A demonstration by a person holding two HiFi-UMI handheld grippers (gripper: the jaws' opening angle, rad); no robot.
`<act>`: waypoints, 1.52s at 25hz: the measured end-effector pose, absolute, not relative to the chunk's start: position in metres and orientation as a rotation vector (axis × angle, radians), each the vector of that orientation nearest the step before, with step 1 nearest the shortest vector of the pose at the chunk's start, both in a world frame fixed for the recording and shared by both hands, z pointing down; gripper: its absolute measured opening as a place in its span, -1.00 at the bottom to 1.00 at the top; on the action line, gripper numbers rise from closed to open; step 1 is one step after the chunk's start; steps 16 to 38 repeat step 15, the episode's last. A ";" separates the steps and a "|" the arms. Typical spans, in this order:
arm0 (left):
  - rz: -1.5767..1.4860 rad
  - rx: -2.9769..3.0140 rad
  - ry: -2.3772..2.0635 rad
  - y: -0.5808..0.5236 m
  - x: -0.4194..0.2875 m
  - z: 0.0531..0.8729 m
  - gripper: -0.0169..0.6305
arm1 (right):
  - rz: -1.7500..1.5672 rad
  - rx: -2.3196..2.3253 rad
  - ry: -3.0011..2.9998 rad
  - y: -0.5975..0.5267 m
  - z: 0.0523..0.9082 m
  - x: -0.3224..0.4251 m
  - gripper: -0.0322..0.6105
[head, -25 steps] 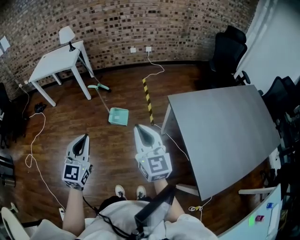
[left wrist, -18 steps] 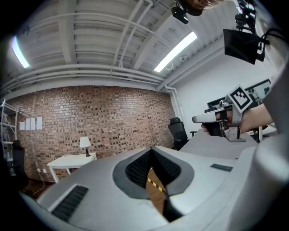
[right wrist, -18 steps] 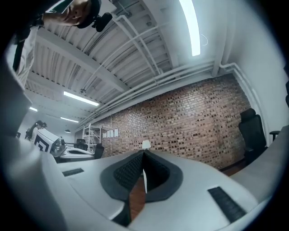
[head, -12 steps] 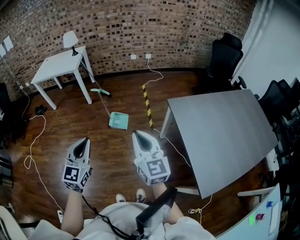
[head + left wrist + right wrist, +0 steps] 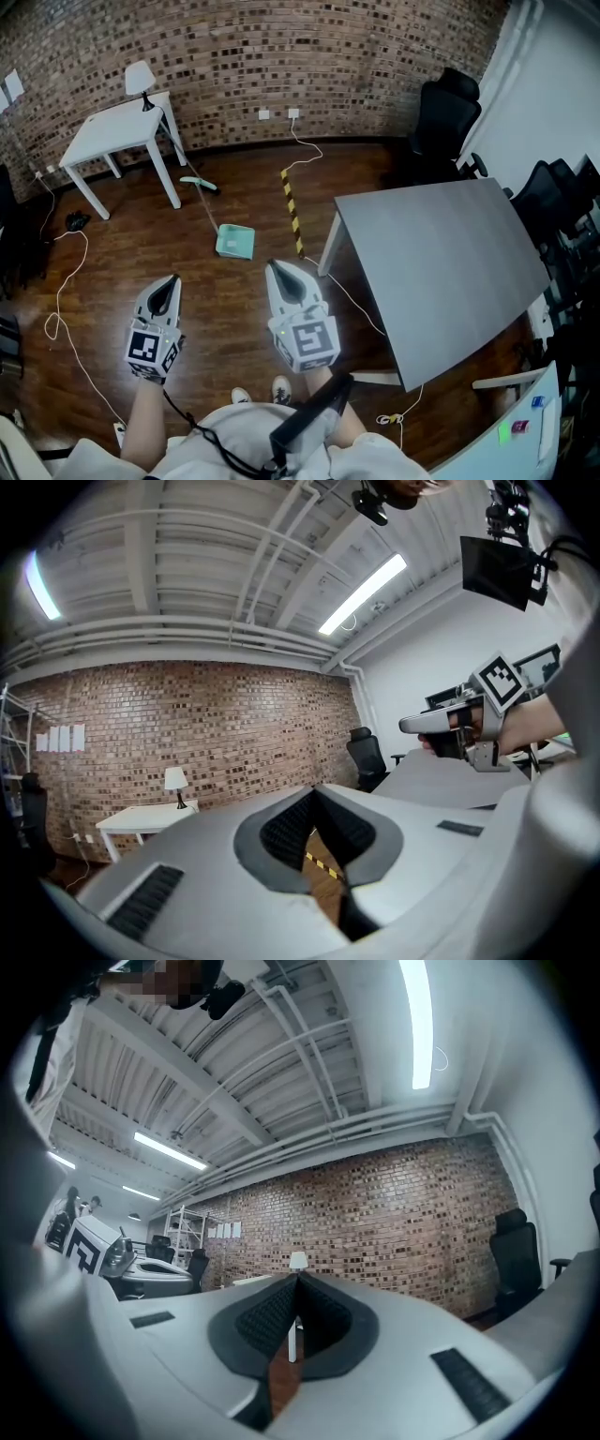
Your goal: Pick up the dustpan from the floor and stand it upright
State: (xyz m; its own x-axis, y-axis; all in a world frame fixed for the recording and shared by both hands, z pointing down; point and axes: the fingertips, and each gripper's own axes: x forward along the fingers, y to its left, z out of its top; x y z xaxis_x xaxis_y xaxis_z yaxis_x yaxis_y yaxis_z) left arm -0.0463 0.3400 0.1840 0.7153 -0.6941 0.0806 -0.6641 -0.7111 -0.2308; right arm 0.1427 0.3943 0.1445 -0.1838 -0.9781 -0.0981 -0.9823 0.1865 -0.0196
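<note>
One mint-green plastic dustpan point(image 5: 234, 241) lies flat on the dark wooden floor point(image 5: 122, 253). Two grippers hover short of it, the left gripper point(image 5: 171, 279) and the right gripper point(image 5: 275, 269), each with jaws pressed together and empty.

White table point(image 5: 112, 132), grey table point(image 5: 441, 258)

**Head view:** even, moderately bright indoor light. Strong barrel distortion bows the brick wall point(image 5: 281, 47) along the top. The wooden floor point(image 5: 112, 272) has a soft sheen, and shadows are faint and diffuse. The centre is sharp.

**Left gripper view:** fisheye, with black vignetting in the corners. 1 ceiling tube point(image 5: 361, 594) glares white, and 1 more point(image 5: 42, 585) glows at the left edge. The left gripper point(image 5: 314, 787) is blurred close to the lens.

**Right gripper view:** same vignetting. 1 overexposed tube point(image 5: 420, 1021), with dimmer strips point(image 5: 169, 1150) behind it. The right gripper point(image 5: 298, 1277) is soft in the foreground, and the wall beyond is sharper.
</note>
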 end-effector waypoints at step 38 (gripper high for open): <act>-0.252 -2.737 1.074 0.334 -0.059 0.188 -0.98 | 0.078 -1.909 2.389 0.390 0.139 0.113 -0.94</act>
